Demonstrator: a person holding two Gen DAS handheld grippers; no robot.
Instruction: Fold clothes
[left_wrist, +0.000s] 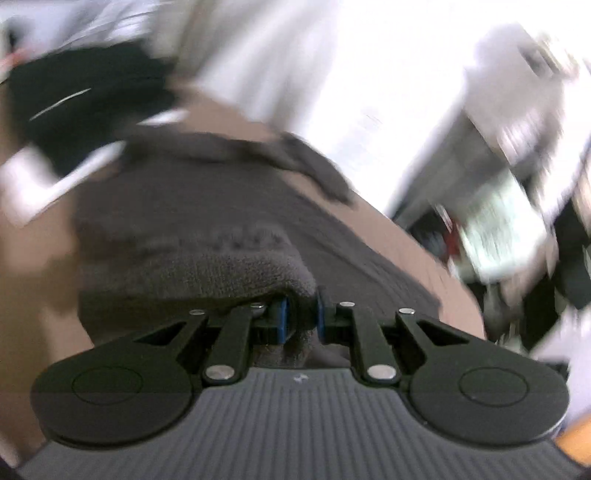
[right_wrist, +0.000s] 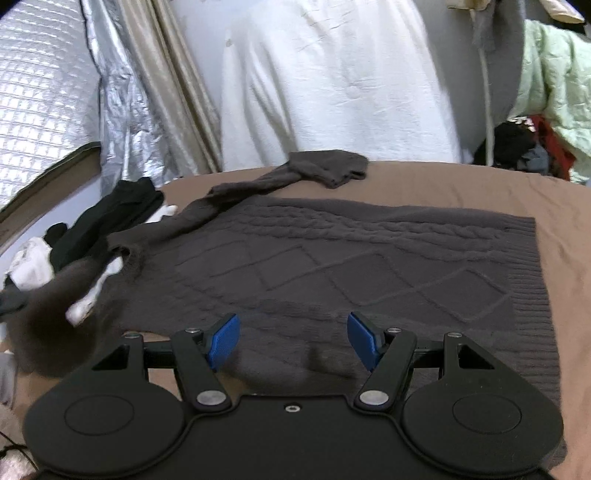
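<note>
A lived-in bedroom at home is showing itself here — a bed under a brown sheet (right_wrist: 461, 192) is serving as the work surface, with a dark cable-knit sweater (right_wrist: 332, 258) lying spread across it. Black and white garments (right_wrist: 110, 218) are piling up at the far left edge. A white quilted cover (right_wrist: 332, 81) is hanging behind the bed, beige curtains (right_wrist: 166, 81) and a silvery insulating sheet (right_wrist: 40, 81) are draping beside it, and a heap of mixed laundry (right_wrist: 532, 147) is sitting under a pale green quilt (right_wrist: 554, 81) — plainly someone's own room
</note>
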